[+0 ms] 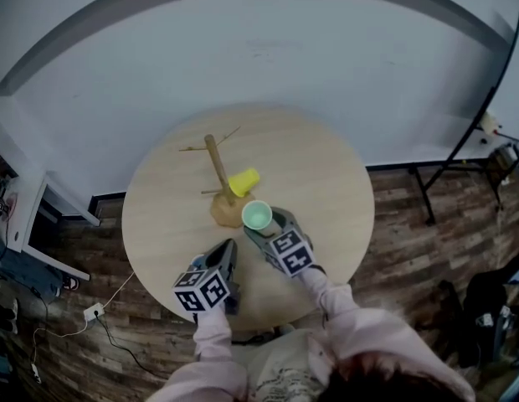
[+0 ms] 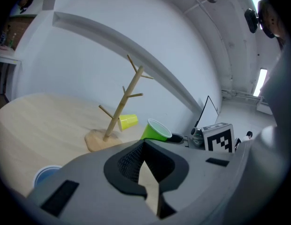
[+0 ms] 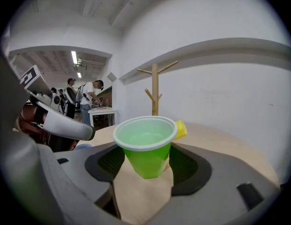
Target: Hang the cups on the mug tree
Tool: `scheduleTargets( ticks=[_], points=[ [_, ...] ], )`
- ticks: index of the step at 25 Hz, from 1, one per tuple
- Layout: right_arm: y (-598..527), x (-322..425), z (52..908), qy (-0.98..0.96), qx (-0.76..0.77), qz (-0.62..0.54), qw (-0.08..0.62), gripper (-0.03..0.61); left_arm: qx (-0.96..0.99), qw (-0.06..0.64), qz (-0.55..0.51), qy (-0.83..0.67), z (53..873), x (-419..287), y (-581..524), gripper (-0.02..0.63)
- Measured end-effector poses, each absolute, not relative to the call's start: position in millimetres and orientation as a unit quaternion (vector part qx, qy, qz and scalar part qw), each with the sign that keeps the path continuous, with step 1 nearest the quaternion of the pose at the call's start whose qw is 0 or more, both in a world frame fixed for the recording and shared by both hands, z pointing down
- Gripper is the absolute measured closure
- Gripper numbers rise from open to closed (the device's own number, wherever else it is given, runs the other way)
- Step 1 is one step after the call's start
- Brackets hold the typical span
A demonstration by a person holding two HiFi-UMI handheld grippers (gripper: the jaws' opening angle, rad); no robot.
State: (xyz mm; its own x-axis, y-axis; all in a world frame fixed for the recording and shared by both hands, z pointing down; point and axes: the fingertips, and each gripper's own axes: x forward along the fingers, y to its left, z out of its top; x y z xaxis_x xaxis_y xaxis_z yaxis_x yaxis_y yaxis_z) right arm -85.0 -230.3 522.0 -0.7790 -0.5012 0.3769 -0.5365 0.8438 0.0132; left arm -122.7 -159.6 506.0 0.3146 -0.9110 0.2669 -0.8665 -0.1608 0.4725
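**Green cup held in the right tongs, beside the mug tree**

A round wooden table (image 1: 326, 182) stands on a dark plank floor (image 1: 410, 224), near a pale wall. The mug tree (image 1: 218, 166) is on the far half of the table, with its round base toward the person. One yellow cup (image 1: 244, 182) already hangs on a low peg. It lies sideways, with the mouth turned to the trunk.

The right gripper (image 3: 148, 161) is clenched on a green cup (image 3: 146, 146). The cup is upright with the mouth up, and its body sits between the two dark pads, which touch it on both sides. In the head view this cup is just beside the base of the tree, on the person's side, and close to the yellow cup but apart from it. I cannot tell if its bottom touches the table.

The left gripper (image 2: 143, 146) is closed and grasps nothing. Its tips meet, and only a narrow wedge of table shows behind them. It is above the near part of the table, to the left of the right gripper, and points toward the tree.

A blue cup (image 2: 46, 175) shows at the low left edge of the left gripper view, standing on the table near that gripper.

In the right gripper view, some people (image 3: 87, 95) stand far behind at a white desk.
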Motion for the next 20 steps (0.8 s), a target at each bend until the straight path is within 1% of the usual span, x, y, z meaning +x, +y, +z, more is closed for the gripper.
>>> scheduleTargets(
  ticks=[12,16,20],
  points=[
    [-249.8,-83.1,504.0,-0.935,0.296,0.037,0.191,0.293,0.786,0.266,-0.025,-0.557,483.4,-126.3,-179.0,0.609],
    [-255.9,-86.3,492.6,-0.935,0.298,0.017,0.192,0.293,0.791,0.263,-0.036,-0.551,473.4,-131.1,-182.0,0.609],
    [-263.2,-85.7,478.8,-0.934,0.301,0.002,0.19,0.293,0.797,0.249,-0.007,-0.55,467.4,-128.5,-182.7,0.609]
  ],
)
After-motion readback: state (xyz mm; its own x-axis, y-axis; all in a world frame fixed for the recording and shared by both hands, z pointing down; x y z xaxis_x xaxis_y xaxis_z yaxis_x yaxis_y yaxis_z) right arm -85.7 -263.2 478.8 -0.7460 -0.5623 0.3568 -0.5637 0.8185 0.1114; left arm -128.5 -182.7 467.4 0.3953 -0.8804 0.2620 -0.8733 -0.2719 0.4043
